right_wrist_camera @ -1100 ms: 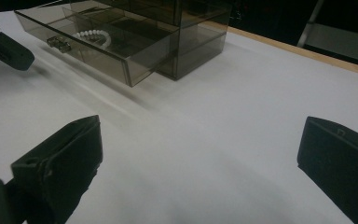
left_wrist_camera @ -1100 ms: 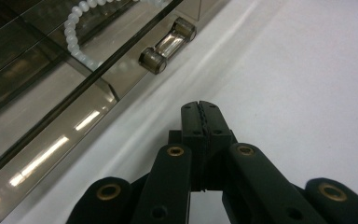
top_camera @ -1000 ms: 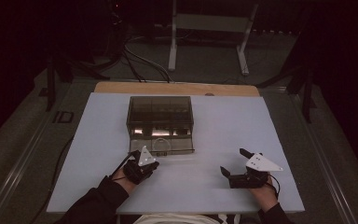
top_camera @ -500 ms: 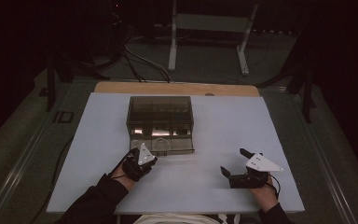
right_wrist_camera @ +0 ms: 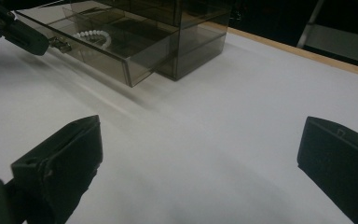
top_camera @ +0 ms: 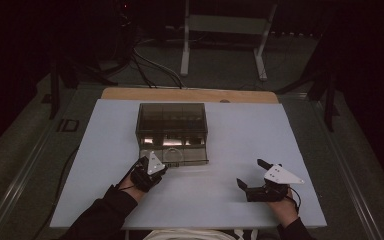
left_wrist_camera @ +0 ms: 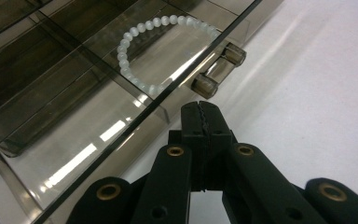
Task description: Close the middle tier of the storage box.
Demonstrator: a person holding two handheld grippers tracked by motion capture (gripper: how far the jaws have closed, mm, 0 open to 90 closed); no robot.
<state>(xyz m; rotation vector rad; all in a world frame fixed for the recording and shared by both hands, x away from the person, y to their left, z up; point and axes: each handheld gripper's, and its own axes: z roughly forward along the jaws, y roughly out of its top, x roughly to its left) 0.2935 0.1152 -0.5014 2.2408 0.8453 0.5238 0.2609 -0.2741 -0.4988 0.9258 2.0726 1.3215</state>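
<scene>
From the high view, a smoky clear drawer box [top_camera: 171, 120] stands near the middle of the white table [top_camera: 300, 150], its bottom drawer [top_camera: 176, 155] pulled out toward the person. The left gripper [top_camera: 156, 162] sits at the drawer's front left corner, and the right gripper [top_camera: 252, 175] rests well apart on the table to the right, its jaws spread with nothing between them.

In the left gripper view, the left gripper [left_wrist_camera: 200, 109] has its two black jaws pressed together, empty, with the tips just short of the drawer's small clear handle [left_wrist_camera: 218, 70]; whether they touch it is hard to say from this angle. Inside the drawer [left_wrist_camera: 74, 158], in the compartment right behind the handle, lies a bracelet of white beads [left_wrist_camera: 135, 60] in a loop.

In the right gripper view, the right gripper [right_wrist_camera: 200, 158] shows both jaws wide apart above bare table [right_wrist_camera: 223, 116]. Farther off, the drawer box [right_wrist_camera: 191, 32] stands with the drawer [right_wrist_camera: 140, 65] open, the bracelet [right_wrist_camera: 93, 36] inside it, and the left gripper [right_wrist_camera: 39, 44] at the handle [right_wrist_camera: 61, 45].
</scene>
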